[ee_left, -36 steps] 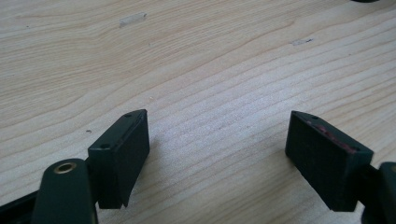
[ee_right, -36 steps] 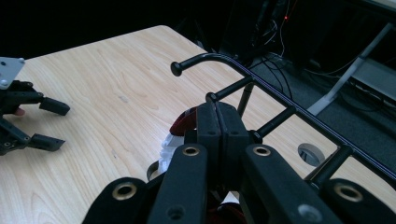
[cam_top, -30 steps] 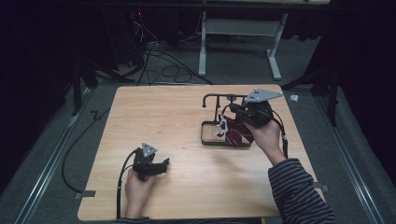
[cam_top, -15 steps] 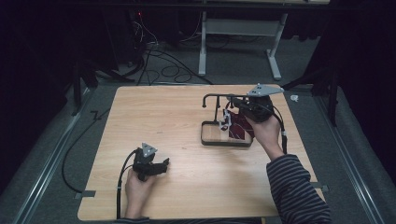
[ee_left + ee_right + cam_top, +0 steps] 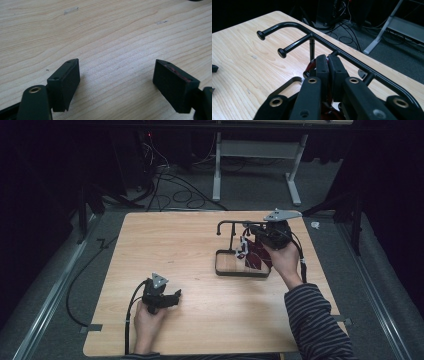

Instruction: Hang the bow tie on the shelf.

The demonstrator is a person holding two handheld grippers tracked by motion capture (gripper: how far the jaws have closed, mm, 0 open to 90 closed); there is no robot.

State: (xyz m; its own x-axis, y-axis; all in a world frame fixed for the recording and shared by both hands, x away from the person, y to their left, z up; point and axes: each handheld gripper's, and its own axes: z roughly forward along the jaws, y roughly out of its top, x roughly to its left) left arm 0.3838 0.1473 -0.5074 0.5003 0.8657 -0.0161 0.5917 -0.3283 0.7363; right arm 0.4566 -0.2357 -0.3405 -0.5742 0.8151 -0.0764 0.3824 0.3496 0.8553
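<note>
A black wire rack (image 5: 232,223) with peg arms stands on a tray-like base (image 5: 240,274) at the table's right middle. A dark red item (image 5: 257,257) with a white piece hangs inside it. My right gripper (image 5: 249,239) is at the rack's top bar (image 5: 294,25). Its jaws (image 5: 328,58) are pressed nearly together on a thin red strap (image 5: 310,65) of that item. They have just eased a touch apart, with the strap still between them. My left gripper (image 5: 175,296) rests low near the front left. It stands wide open (image 5: 116,80) over bare wood.
The wooden table (image 5: 175,245) has free surface to the left of the rack and along the front. Cables and a white desk frame (image 5: 255,155) lie on the dark floor beyond the far edge. The rack's pegs (image 5: 260,35) stick out toward the table's middle.
My right gripper has shifted slightly toward the far edge by the rack's top bar with the red item. The left hand has stayed put.
</note>
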